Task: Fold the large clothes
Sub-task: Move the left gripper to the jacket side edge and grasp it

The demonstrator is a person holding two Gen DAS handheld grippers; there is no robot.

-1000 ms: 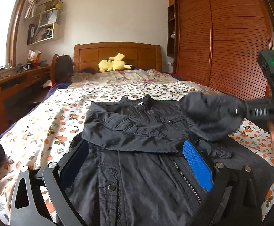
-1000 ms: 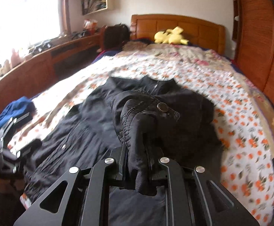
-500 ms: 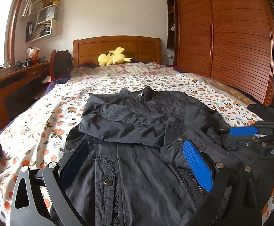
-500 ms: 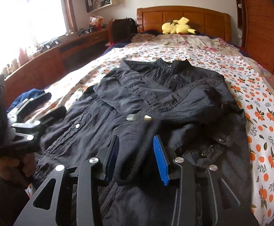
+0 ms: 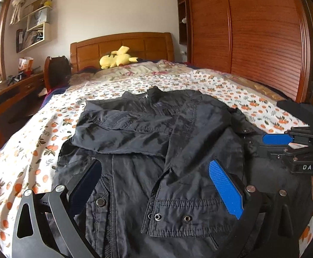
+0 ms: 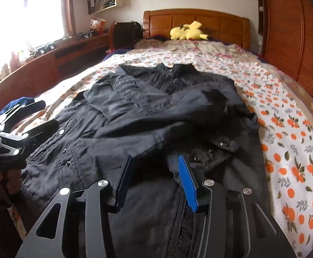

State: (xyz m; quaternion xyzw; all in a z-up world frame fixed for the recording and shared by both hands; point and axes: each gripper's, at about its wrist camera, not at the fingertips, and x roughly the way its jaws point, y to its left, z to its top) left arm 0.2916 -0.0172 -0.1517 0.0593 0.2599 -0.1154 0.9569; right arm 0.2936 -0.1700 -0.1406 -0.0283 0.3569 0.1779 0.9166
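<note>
A dark jacket (image 5: 156, 142) lies flat, front up, on the orange-print bedspread (image 5: 38, 139), collar toward the headboard. Both sleeves are folded across its chest. The cuff with snaps (image 5: 188, 210) rests near the front. My left gripper (image 5: 155, 165) hovers open and wide just over the jacket's lower front, nothing between its pads. My right gripper (image 6: 154, 158) is open over the jacket (image 6: 167, 111), low above the fabric, pads not pressing on anything. The right gripper (image 5: 264, 145) also shows at the jacket's right edge, and the left gripper (image 6: 48, 112) at its left edge.
A yellow plush toy (image 5: 117, 59) lies by the wooden headboard (image 5: 122, 43). A wooden wardrobe (image 5: 253, 43) runs along the right of the bed. A desk (image 5: 5, 94) stands under the window at left. A blue cloth (image 6: 18, 105) sits at the bed's near left edge.
The right gripper held the sleeve up, then opened and let it go; the sleeve now lies across the jacket's front. Both grippers have come down closer to the jacket.
</note>
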